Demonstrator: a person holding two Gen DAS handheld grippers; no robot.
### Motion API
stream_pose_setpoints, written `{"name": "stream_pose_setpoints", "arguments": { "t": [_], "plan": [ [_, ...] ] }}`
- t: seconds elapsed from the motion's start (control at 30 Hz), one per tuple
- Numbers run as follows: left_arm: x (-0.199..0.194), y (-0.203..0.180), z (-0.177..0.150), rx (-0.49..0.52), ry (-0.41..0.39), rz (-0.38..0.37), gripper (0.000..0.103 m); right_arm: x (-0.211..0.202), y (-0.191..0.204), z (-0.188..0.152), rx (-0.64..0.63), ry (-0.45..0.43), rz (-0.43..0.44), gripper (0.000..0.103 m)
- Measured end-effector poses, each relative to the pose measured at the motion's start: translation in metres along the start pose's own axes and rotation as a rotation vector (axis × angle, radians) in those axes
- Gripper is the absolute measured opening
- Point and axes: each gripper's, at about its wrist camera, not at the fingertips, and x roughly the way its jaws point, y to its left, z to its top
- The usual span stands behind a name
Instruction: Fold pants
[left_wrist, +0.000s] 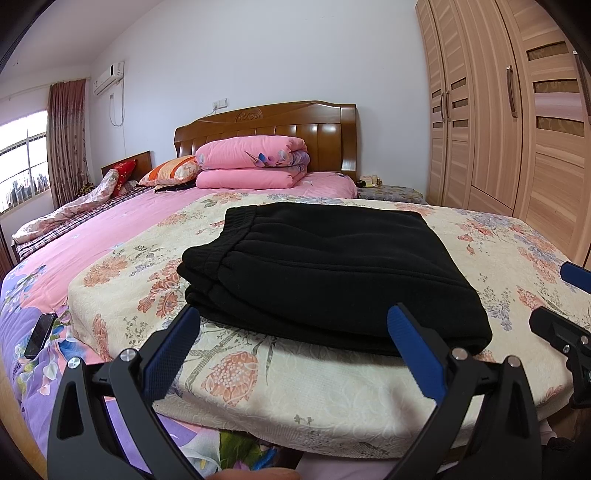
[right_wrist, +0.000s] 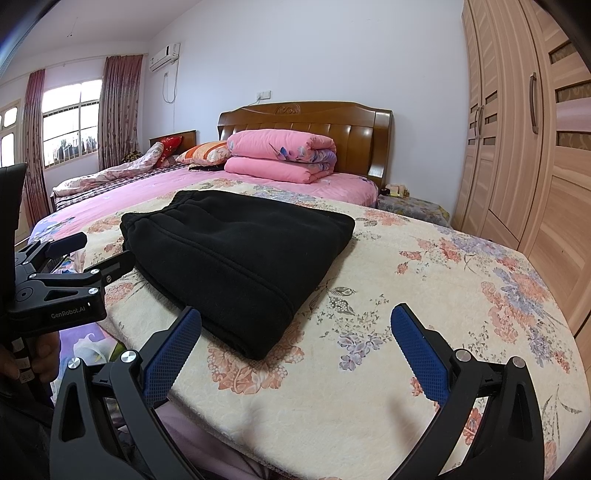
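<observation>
pants (left_wrist: 332, 273) folded — btm layers hidden

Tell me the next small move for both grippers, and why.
Probably draw both back from the bed. The black pants already lie as a compact folded stack on the floral blanket, and the left gripper and right gripper stand open, holding nothing.

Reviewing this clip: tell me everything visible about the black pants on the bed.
The black pants look like thick, fleecy fabric, folded into a compact, roughly rectangular stack of several layers. A gathered elastic waistband shows along the far-left edge, and a seam runs lengthwise across the top layer. The stack lies flat on the cream floral blanket, near its front edge. Nothing else touches it: the left gripper and right gripper sit just in front, jaws open, empty.
</observation>
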Motion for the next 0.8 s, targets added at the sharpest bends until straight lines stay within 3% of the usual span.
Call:
{"name": "stream_pose_setpoints", "arguments": {
  "t": [0.8],
  "plan": [
    [0.0041,-0.0024,-0.0009,-0.008,0.015,0.023,0.102,0.0007,0.0018,-0.0022,0.002,0.003,0.001,0.099]
  ]
}}
